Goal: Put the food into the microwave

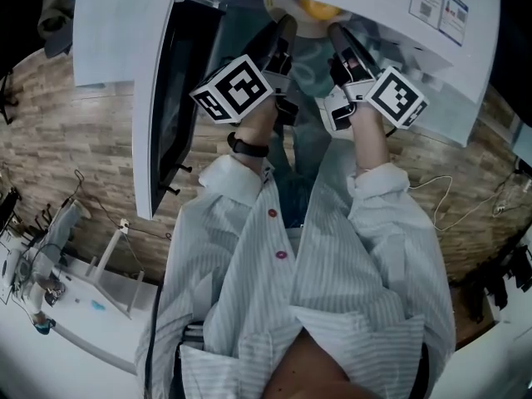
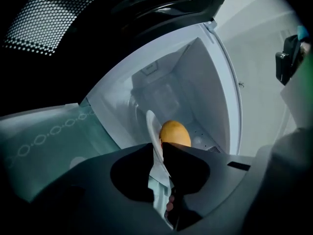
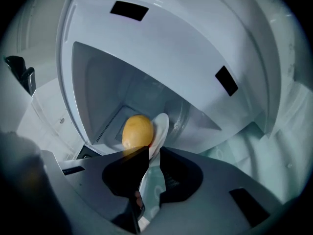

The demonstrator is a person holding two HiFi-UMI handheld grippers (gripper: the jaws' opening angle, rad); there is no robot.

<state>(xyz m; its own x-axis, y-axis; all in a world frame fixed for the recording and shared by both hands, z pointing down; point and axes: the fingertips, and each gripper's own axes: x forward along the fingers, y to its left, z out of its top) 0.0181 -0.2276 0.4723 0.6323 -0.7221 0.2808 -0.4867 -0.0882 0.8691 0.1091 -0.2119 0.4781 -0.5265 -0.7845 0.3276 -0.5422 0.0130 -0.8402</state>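
Plate (image 2: 152,125) loose between parted jaws of left tool (image 2: 156,147), right tool (image 3: 154,152), food (image 2: 175,133) just beyond

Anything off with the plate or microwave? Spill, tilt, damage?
Nothing stands out. The round yellow food sits whole on the white plate inside the open white microwave, nothing spilled. The plate's rim runs between the jaws of the left gripper and the right gripper. Tilt can't be judged: both gripper views look slanted.

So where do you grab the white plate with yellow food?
By its thin rim, from opposite sides: the white round plate is flat, with the oval yellow food on top. The left gripper and right gripper straddle that rim.
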